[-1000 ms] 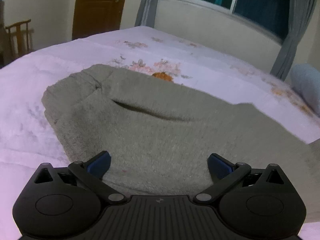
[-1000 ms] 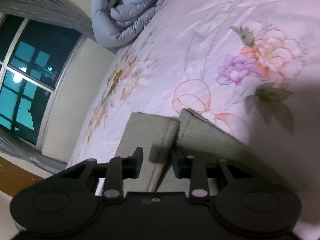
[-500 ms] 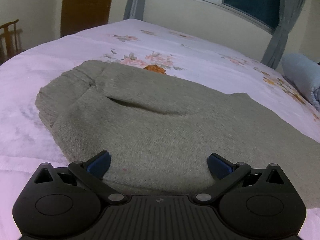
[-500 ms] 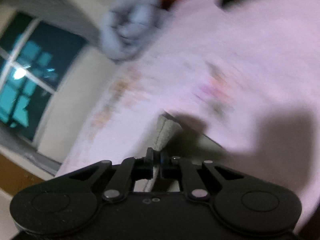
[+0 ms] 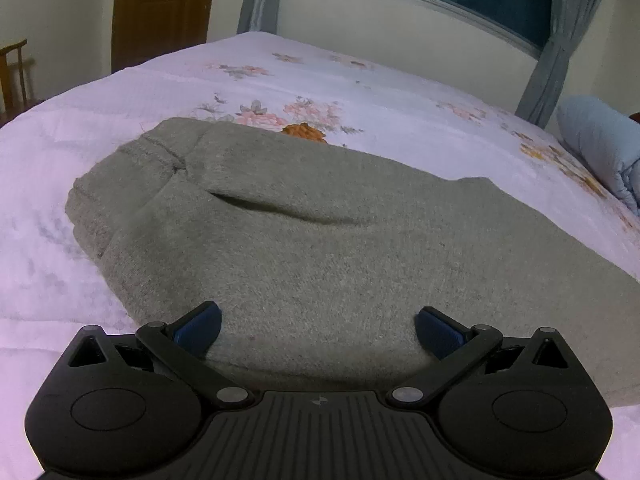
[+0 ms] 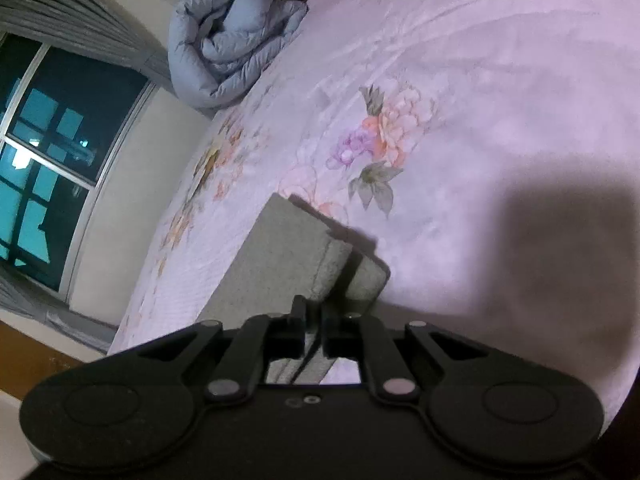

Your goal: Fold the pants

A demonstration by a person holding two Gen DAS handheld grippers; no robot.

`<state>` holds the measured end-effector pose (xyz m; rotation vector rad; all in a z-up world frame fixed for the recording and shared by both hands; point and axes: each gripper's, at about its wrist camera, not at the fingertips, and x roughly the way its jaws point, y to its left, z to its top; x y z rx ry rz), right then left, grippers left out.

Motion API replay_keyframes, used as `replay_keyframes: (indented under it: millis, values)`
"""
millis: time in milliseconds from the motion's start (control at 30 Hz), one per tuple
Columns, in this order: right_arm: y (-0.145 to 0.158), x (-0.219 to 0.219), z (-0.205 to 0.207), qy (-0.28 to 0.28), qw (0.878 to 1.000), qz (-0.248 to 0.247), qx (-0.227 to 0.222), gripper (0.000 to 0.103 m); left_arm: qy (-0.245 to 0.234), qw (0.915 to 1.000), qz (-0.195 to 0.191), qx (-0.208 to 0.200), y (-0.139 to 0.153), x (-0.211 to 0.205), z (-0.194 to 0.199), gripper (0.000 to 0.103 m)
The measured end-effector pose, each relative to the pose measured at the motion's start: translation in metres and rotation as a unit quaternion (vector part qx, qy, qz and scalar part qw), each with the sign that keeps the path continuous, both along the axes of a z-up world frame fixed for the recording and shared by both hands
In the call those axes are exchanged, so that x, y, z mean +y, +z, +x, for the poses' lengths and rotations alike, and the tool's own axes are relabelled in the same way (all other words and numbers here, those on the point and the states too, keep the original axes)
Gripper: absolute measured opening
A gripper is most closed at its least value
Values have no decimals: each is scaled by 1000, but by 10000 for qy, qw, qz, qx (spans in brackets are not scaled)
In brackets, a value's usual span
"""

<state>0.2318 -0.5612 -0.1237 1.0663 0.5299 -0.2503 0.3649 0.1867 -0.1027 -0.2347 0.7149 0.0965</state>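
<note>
Grey knit pants (image 5: 320, 240) lie flat across the flowered bed sheet (image 5: 360, 92), waistband at the left. My left gripper (image 5: 318, 328) hovers low over the near edge of the pants, its blue pads (image 5: 198, 328) spread wide with nothing pinched. In the right wrist view the leg ends of the pants (image 6: 280, 264) lie doubled, one hem over the other. My right gripper (image 6: 314, 320) pinches the hem edge between nearly closed fingers, and its jaws are opening slightly with the fabric still between them.
A rolled light-blue duvet (image 6: 232, 40) lies at the head of the bed, also seen as the duvet (image 5: 600, 148) at the right. A window with grey curtains (image 5: 556, 40) runs behind the bed; a brown door (image 5: 160, 12) and a wooden chair (image 5: 12, 72) stand at the left.
My right gripper went from open around the leg hems to closed on one and swung sideways with it. The left gripper stayed open, its view tilting slightly.
</note>
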Motion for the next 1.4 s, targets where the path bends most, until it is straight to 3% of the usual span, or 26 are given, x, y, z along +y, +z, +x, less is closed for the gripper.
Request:
replay_keyframes:
  millis: [100, 333, 400, 500, 633, 700, 767, 800, 833, 1000, 1233, 1400]
  values:
    - [7, -3, -19, -210, 9994, 159, -203, 16, -34, 10000, -59, -23, 2, 1, -1, 103]
    - [4, -8, -49, -406, 9977, 364, -414, 15, 74, 9994, -138, -320, 10, -7, -23, 103]
    - [2, -6, -47, -365, 9967, 547, -481, 15, 119, 9979, -483, -411, 18, -15, -35, 103]
    - [5, 12, -36, -26, 9970, 564, -531, 16, -329, 9917, -1106, -565, 32, -47, -50, 103]
    - [3, 54, -22, 606, 9925, 873, -596, 16, -802, 9656, -2460, -255, 30, -101, -55, 103]
    - [8, 78, -12, 994, 9911, 743, -481, 16, -934, 9577, -2715, -184, 28, -130, -56, 103]
    - [16, 96, -8, 1255, 9885, 662, -524, 17, -990, 9588, -2663, -66, 26, -158, -55, 103]
    - [16, 102, -6, 1341, 9869, 742, -503, 18, -972, 9590, -2663, -48, 25, -168, -54, 97]
    - [15, 108, -4, 1445, 9849, 850, -422, 18, -936, 9577, -2722, -15, 23, -175, -53, 86]
    - [-3, 127, -1, 1640, 9781, 1278, -88, 18, -275, 9473, -3167, 397, 4, -193, -51, 71]
    - [-6, 124, 3, 1591, 9762, 1462, -178, 18, 284, 9250, -3761, 459, -16, -196, -55, 61]
    - [-10, 129, 8, 1562, 9747, 1589, -151, 18, 279, 9225, -3833, 358, -16, -192, -55, 61]
